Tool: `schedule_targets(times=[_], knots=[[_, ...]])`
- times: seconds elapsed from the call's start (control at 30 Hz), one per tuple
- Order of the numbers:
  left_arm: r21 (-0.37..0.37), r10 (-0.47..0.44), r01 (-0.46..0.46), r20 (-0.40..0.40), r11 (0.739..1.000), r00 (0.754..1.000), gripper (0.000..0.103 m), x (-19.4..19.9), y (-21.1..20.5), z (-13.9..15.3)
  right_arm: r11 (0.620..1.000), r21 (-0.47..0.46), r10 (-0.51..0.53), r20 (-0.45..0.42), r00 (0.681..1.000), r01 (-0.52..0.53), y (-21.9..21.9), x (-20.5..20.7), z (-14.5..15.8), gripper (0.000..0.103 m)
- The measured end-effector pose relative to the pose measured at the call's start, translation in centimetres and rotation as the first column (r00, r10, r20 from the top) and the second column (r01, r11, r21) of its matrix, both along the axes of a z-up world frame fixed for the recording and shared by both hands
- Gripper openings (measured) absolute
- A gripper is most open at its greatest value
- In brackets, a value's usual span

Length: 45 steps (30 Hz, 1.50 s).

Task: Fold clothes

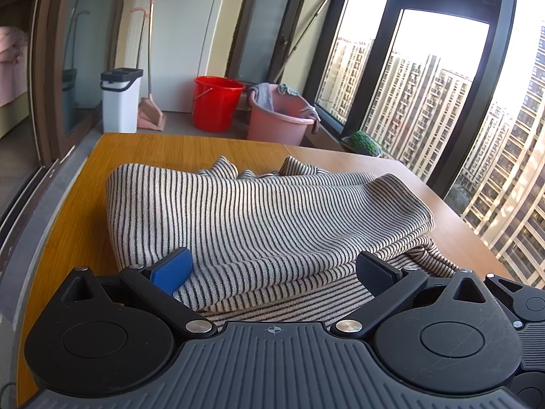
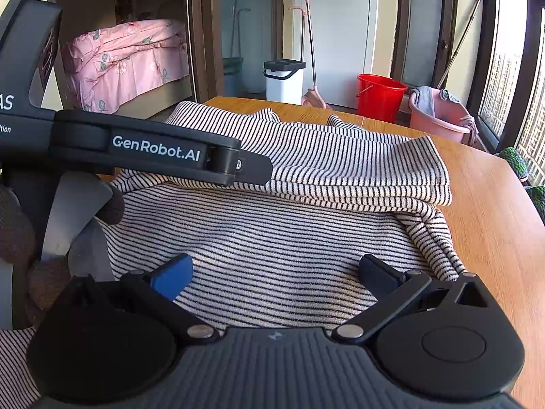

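Observation:
A cream garment with thin dark stripes (image 1: 259,211) lies on the wooden table (image 1: 78,211), its far part folded over into a thick layered bundle (image 2: 340,163). A single flat layer (image 2: 272,248) spreads toward me. My left gripper (image 1: 272,271) is open just above the near edge of the folded bundle, with cloth under its blue pads (image 1: 172,271) but nothing clamped. My right gripper (image 2: 274,276) is open too, low over the flat layer. The left gripper's black body (image 2: 163,150) crosses the right wrist view at the left, held by a gloved hand (image 2: 112,206).
The table (image 2: 487,238) has bare wood to the right of the garment and at its far end. Beyond it stand a white bin (image 1: 121,100), a red bucket (image 1: 216,102), a pink basin with rags (image 1: 279,117) and a pink dustpan (image 1: 151,114). Tall windows (image 1: 425,102) line the right side.

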<state>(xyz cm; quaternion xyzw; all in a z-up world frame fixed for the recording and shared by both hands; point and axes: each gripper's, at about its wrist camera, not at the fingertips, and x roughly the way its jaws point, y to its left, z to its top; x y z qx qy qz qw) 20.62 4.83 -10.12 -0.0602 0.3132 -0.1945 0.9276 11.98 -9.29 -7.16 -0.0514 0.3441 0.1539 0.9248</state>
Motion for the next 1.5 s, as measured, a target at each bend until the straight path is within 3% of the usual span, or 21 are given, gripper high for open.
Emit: schedule_targets(times=[1.5], knots=[[-0.029,-0.005,0.005,-0.002,1.000,1.000,0.103,0.06,0.35,0.13,1.000,0.000,-0.001,-0.001,1.000,0.001,0.06,0.04,0.04,0.103]])
